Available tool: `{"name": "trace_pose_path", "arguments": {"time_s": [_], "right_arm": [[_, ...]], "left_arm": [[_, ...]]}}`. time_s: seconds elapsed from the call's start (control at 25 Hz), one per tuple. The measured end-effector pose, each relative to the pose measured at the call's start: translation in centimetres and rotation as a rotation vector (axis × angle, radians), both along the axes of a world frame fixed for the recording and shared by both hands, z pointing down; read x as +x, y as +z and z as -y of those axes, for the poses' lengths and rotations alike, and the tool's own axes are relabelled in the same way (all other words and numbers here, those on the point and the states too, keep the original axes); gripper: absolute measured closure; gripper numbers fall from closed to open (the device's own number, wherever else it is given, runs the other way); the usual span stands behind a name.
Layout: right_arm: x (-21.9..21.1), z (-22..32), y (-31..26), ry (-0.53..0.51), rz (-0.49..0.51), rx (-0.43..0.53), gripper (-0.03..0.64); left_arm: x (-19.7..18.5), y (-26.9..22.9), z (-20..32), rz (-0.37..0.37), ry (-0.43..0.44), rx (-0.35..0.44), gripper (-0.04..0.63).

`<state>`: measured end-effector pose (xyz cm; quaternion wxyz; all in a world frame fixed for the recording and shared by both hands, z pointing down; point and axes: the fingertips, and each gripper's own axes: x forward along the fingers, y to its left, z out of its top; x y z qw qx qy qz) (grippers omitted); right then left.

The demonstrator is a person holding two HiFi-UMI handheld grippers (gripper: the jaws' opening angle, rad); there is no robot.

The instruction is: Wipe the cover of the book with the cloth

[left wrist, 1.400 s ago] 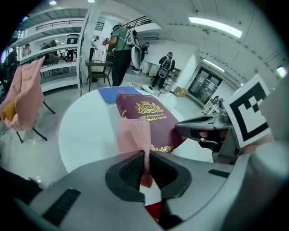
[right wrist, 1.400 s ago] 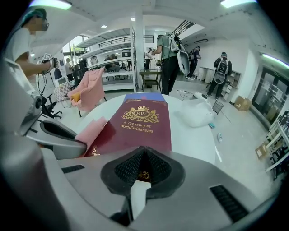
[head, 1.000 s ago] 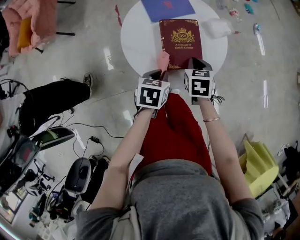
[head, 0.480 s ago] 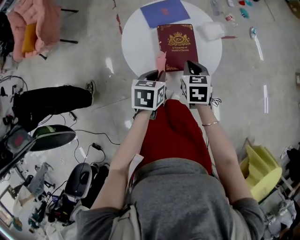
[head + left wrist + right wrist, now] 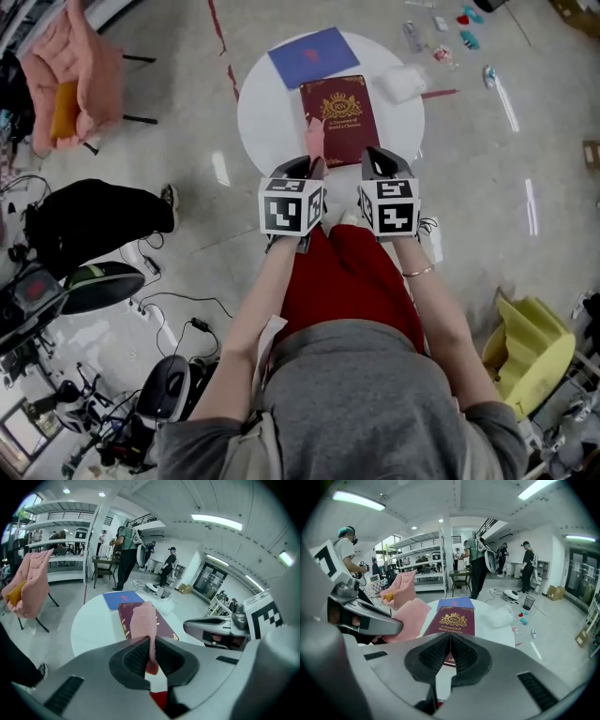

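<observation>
A maroon book with a gold crest lies shut on the round white table; it also shows in the right gripper view as the maroon book. My left gripper is shut on a pink cloth, which stands up between its jaws over the book's near left edge. My right gripper hovers at the book's near right corner, jaws shut with nothing between them.
A blue folder lies at the table's far side and a crumpled clear bag beside the book. A chair draped in pink cloth stands to the left. Cables and gear litter the floor at left; a yellow object sits at right.
The head view has shifted, so the table and book sit further off and a little left. Both grippers keep their places at the book's near edge, the left still holding the cloth.
</observation>
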<state>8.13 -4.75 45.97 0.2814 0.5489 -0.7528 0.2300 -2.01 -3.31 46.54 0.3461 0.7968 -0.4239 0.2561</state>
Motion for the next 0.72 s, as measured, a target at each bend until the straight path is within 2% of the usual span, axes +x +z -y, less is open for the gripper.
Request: {"name": "trace_pose_path", "arguments": {"time_s": [0.2,0.44,0.72], "right_arm": [[1.3,-0.4,-1.8,0.017,0.036,0.034,0.588],[1.8,-0.2,-5.3,0.029,0.083,0.100,0.589],[3.3,-0.5,-9.0,0.051,0.135,0.197,0.589]], "left_arm": [[1.1,-2.0,0.7,0.002,0.016,0.067,0.561],[0.9,-5.2,2.2,-0.021,-0.011,0.142,0.561],[1.7,-8.4,2.8,-0.035,0.016,0.270,0.561]]}}
